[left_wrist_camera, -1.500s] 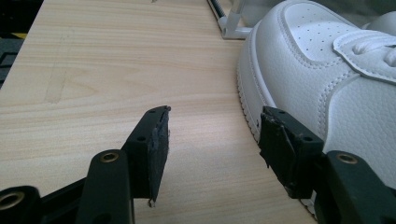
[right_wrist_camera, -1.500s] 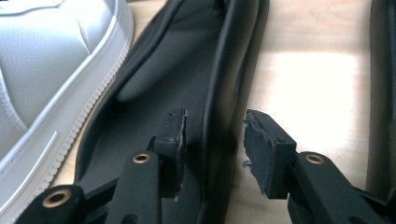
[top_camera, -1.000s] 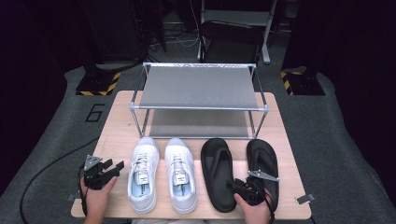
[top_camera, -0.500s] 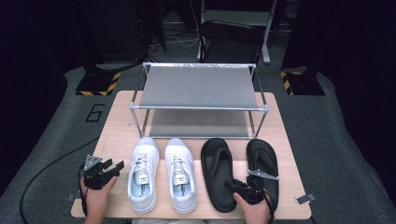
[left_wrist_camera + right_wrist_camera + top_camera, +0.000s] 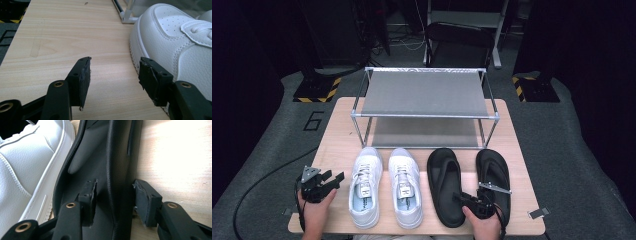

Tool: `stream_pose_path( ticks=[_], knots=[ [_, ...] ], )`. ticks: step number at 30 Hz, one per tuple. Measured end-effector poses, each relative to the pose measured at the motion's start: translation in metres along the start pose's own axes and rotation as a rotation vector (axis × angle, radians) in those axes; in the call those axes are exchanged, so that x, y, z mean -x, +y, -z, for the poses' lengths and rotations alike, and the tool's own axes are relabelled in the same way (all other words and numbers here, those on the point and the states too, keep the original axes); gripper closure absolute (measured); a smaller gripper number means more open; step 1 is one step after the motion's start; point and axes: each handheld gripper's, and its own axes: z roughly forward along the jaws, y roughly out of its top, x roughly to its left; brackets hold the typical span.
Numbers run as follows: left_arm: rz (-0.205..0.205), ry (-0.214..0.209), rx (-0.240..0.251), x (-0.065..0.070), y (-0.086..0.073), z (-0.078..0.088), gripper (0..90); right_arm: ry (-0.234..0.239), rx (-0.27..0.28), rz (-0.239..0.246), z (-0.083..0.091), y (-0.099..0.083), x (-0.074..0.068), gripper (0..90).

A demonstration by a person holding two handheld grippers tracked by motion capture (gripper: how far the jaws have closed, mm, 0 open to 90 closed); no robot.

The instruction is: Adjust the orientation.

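A pair of white sneakers (image 5: 365,187) (image 5: 404,187) and a pair of black sandals (image 5: 446,182) (image 5: 494,172) stand in a row on the wooden table (image 5: 342,145). My left gripper (image 5: 333,176) (image 5: 113,75) rests open at the table's front left, its jaws around bare wood beside the left sneaker (image 5: 175,45). My right gripper (image 5: 464,197) (image 5: 113,195) straddles the right side edge of the left sandal (image 5: 120,170) near its heel. Its jaws have just been closing a little, with that edge between them and a gap still showing at the inner pad (image 5: 91,195).
A two-tier metal shoe rack (image 5: 424,95) with grey mesh shelves stands at the back of the table, close behind the shoes' toes. A dark chair (image 5: 457,37) and floor cables lie beyond. A small clip (image 5: 537,212) lies at the table's front right corner.
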Motion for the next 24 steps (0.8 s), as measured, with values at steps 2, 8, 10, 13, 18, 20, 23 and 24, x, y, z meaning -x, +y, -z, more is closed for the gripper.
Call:
stream_pose_path(
  ticks=[2, 8, 10, 13, 18, 20, 23, 24],
  knots=[
    [-0.001, 0.000, 0.001, 0.000, 0.000, 0.000, 42.8, -0.004, -0.001, -0.005, 0.000, 0.000, 0.000, 54.8],
    [0.002, 0.008, 0.013, 0.000, 0.000, -0.001, 42.8, 0.048, 0.020, -0.087, 0.001, -0.001, 0.007, 61.2],
    [-0.004, 0.002, -0.004, -0.001, 0.000, 0.000, 42.8, 0.061, 0.029, -0.093, 0.003, -0.001, 0.009, 62.5],
    [-0.006, 0.002, 0.000, -0.002, 0.001, 0.000, 42.8, 0.072, 0.040, -0.103, 0.002, -0.002, 0.010, 63.0],
    [-0.004, 0.004, 0.004, -0.002, 0.001, -0.001, 42.8, 0.069, 0.053, -0.107, 0.003, -0.004, 0.008, 63.7],
    [-0.002, 0.005, 0.007, -0.002, 0.001, -0.001, 42.8, 0.072, 0.047, -0.113, 0.004, -0.004, 0.008, 64.2],
    [0.002, 0.003, 0.007, -0.003, 0.001, -0.002, 42.8, 0.060, 0.058, -0.105, 0.007, -0.004, 0.009, 64.7],
    [0.002, 0.005, 0.005, -0.004, 0.001, -0.002, 42.8, 0.058, 0.056, -0.110, 0.007, -0.003, 0.008, 64.8]
  ],
)
